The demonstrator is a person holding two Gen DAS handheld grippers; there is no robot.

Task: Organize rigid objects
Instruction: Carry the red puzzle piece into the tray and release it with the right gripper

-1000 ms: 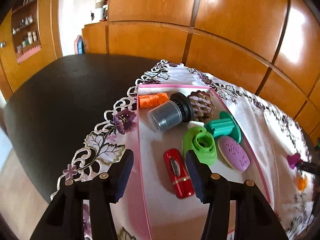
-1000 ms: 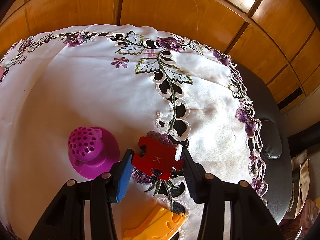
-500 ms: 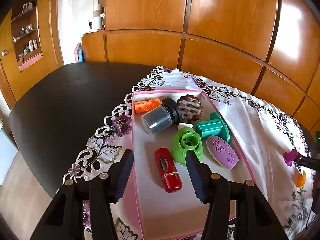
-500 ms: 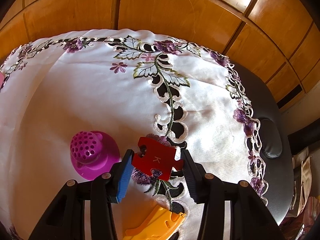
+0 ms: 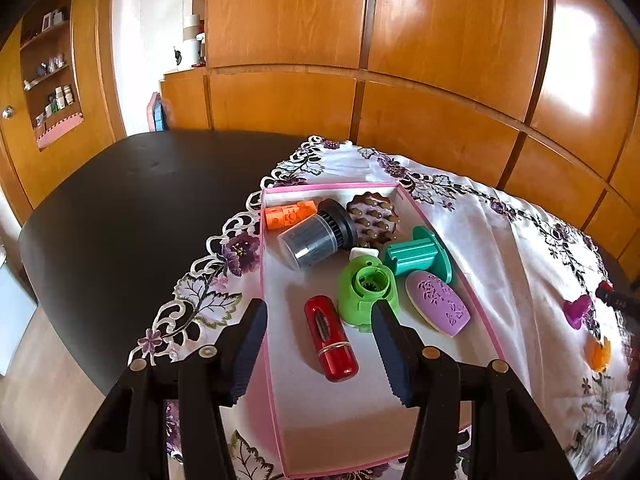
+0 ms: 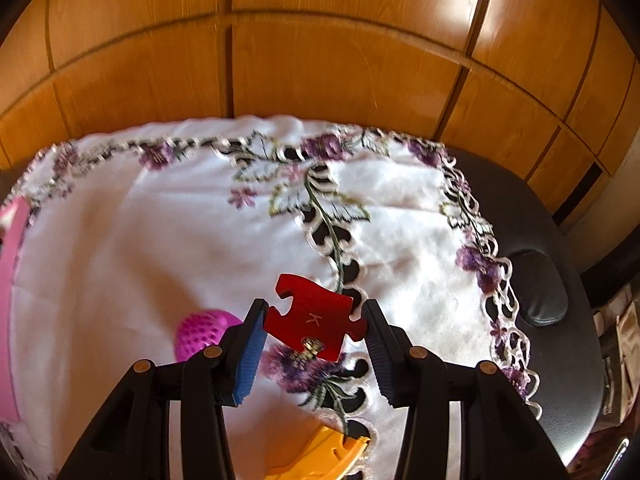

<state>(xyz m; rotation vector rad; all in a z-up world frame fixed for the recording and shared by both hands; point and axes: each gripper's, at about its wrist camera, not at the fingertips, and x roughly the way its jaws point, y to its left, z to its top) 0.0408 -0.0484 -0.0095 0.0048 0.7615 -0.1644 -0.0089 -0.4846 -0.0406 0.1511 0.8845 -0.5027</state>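
Note:
My right gripper (image 6: 314, 322) is shut on a red puzzle piece marked K (image 6: 316, 316) and holds it above the white embroidered cloth (image 6: 160, 248). A magenta perforated cone (image 6: 202, 334) sits on the cloth just left of it; a yellow piece (image 6: 324, 456) lies below. My left gripper (image 5: 320, 330) is open and empty over the near part of a pink tray (image 5: 276, 412). The tray holds a red tube (image 5: 330, 338), a green punch (image 5: 366, 290), a lilac oval (image 5: 438, 304), a teal spool (image 5: 420, 256), a grey jar (image 5: 312, 238), an orange block (image 5: 290, 214) and a brown studded disc (image 5: 374, 216).
The cloth covers part of a dark round table (image 5: 120, 216). Wooden wall panels (image 5: 440, 80) stand behind. In the left wrist view the magenta cone (image 5: 578, 310) and an orange piece (image 5: 598, 354) lie right of the tray. The pink tray edge (image 6: 10, 280) shows far left in the right wrist view.
My right gripper has lifted the red puzzle piece off the cloth and tilted up. My left gripper has drawn back and up from the tray, still open.

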